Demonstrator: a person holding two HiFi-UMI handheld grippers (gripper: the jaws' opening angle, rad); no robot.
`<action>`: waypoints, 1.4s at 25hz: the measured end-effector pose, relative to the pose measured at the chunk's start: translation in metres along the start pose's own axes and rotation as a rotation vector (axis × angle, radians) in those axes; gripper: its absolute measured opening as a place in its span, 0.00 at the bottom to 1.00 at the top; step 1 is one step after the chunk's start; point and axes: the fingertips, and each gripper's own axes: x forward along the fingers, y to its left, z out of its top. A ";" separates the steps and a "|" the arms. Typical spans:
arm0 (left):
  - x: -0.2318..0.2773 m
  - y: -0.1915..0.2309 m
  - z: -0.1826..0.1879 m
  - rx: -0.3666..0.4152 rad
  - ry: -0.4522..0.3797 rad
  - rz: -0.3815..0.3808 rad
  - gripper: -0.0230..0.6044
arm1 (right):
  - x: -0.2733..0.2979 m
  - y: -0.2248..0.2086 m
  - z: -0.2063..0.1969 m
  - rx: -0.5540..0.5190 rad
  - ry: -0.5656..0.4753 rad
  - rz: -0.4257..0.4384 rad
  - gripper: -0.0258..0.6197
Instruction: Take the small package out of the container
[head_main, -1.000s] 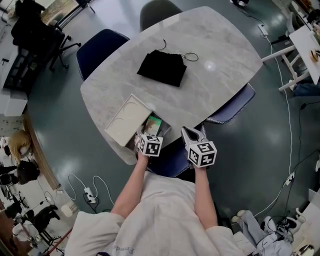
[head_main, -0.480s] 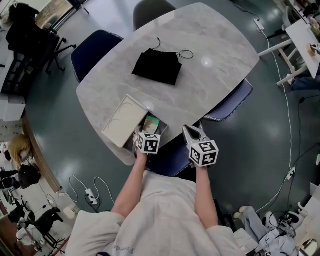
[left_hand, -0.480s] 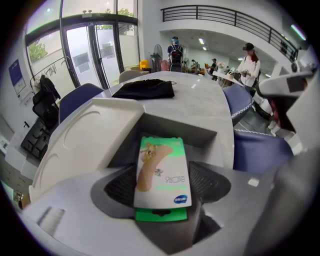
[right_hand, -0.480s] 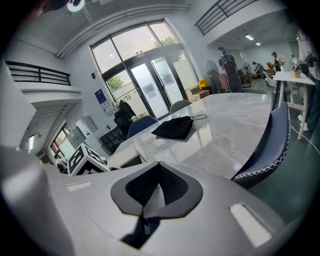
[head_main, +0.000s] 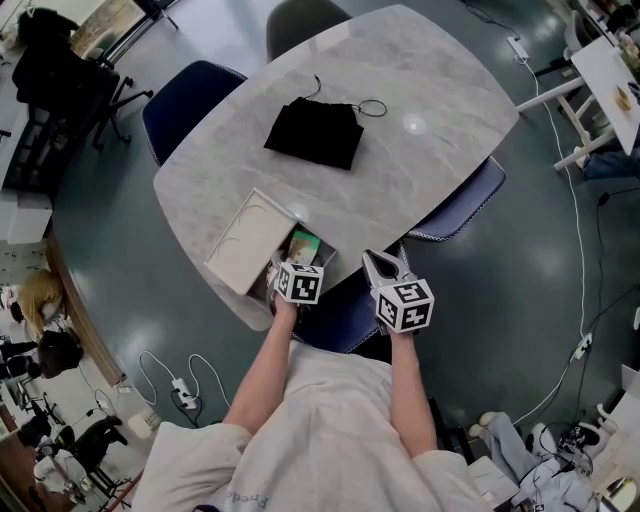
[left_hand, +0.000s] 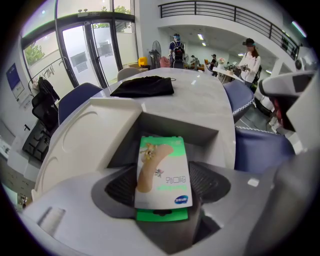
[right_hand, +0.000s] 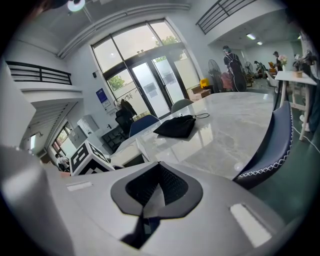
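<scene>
**Grasp made, lift-out to come**

Looking down from the head view, the grey marbled worktop (head_main: 420, 180) is filling the upper middle of the frame, with a black pouch (head_main: 312, 133) lying well apart from the action toward the top. At the worktop's lower left edge the white container (head_main: 283, 262) is sitting with its lid (head_main: 248, 238) lying open beside it on the left.

The left gripper (left_hand: 164, 185) is reaching into that open container, and its own view is showing it gripping: the two dark pads are pressing in on the sides of the small package (left_hand: 162, 170), a green and white card standing upright between them. The package's upper end is showing against the container's inner wall (left_hand: 200, 131), so it is reading as held but not yet clear of the container.

The right gripper (right_hand: 156, 187) is hanging just beside the container at the lower centre of the head view, jaws clenched together on nothing.

So the pick-up is looking done; what is left, by my reckoning, is raising the package clear of the container and setting it down outside.
</scene>
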 end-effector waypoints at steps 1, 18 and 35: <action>0.000 0.000 0.000 0.010 0.000 -0.003 0.64 | 0.000 0.001 0.000 -0.002 0.001 0.000 0.04; -0.006 -0.007 0.002 0.086 -0.031 -0.075 0.62 | -0.012 0.009 0.004 -0.022 -0.026 -0.024 0.04; -0.029 -0.009 0.006 0.130 -0.114 -0.076 0.60 | -0.029 0.028 -0.001 -0.028 -0.057 -0.046 0.04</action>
